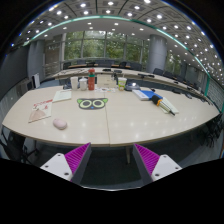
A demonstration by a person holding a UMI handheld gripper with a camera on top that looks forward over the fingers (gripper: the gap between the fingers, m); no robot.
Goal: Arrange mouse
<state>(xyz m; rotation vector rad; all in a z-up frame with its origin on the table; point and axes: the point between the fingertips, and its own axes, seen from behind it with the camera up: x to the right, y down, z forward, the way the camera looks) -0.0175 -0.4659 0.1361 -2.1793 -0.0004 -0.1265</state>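
Gripper view takes in a wide, pale beige worktop (pixel 120 112) in a large office with rows of ceiling lights and tall windows at the top of the frame. No writing can be read at this range. At the bottom centre, the hand-held gripper (pixel 112 160) has its magenta-padded fingers (pixel 76 157) spread apart, holding nothing, over the near edge. A small, rounded pinkish-white mouse (pixel 60 124) lies at centre left, well ahead of the fingers. Farther back sit a green-and-black spectacle-shaped item (pixel 92 102), a red bottle (pixel 91 80) and white papers (pixel 41 107). Bare surface spans the middle.
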